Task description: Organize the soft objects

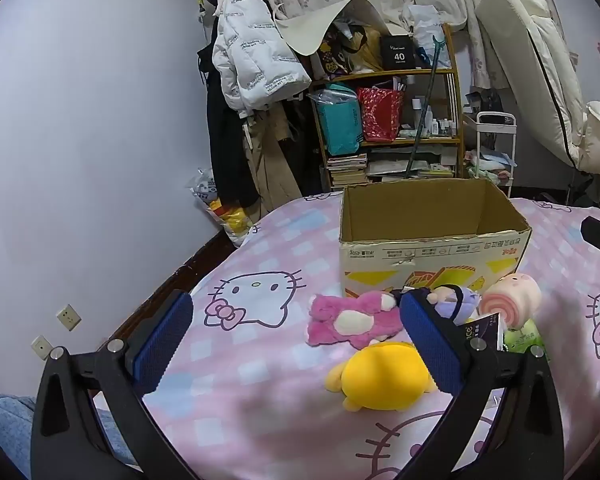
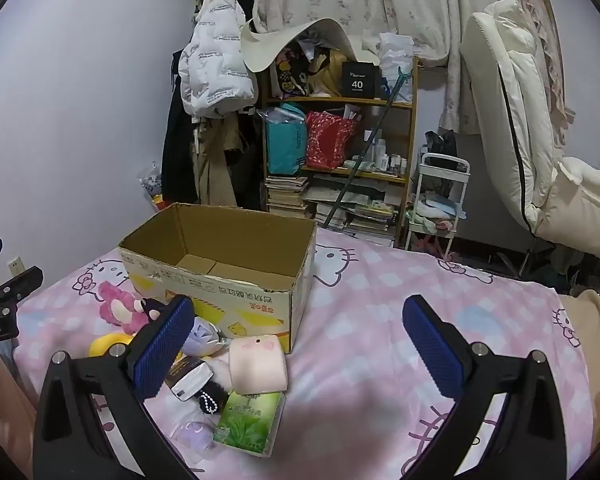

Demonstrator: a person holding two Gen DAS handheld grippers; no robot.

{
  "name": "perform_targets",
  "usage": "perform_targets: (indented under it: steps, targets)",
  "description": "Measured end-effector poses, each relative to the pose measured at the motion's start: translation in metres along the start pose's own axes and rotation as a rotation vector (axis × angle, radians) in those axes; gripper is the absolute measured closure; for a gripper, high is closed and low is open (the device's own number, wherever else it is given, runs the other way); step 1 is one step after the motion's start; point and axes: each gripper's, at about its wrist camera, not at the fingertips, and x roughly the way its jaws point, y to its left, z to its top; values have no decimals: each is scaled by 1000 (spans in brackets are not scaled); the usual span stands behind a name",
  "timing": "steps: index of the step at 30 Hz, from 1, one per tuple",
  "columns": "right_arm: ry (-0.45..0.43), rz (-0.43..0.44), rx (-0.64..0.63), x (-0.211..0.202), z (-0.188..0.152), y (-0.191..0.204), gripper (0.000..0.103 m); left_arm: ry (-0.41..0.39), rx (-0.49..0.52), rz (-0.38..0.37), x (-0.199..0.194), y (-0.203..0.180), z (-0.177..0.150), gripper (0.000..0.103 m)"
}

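On the bed (image 1: 260, 360), an empty cardboard box (image 1: 432, 248) stands at twelve o'clock of the toys. Nothing is packed yet, I judge; next comes closing on the yellow plush (image 1: 380, 380). Left tool (image 1: 296, 344) and right tool (image 2: 298, 344) hover wide open, empty, tilted downward.

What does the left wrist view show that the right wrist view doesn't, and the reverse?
Left wrist only: the whole yellow plush.
Right wrist only: the cardboard box floor, bare, and the whole green tissue pack.
Both: pink plush, pink roll plush, bedsheet; left gripper and right gripper open, holding nothing.
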Motion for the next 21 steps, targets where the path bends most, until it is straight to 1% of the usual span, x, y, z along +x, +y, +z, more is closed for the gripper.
perform_targets:
  steps: [15,16,21]
  targets:
    - [-6,-1,1,0,-2,3,0,-2,0,2,-5,3,1,1]
    - [-6,-1,0,-3,1,-2,0,-2,2,9,-3,-2,1,1]
    - [-9,-1,0,-3,1,-2,0,1,8,8,-2,-2,3,1]
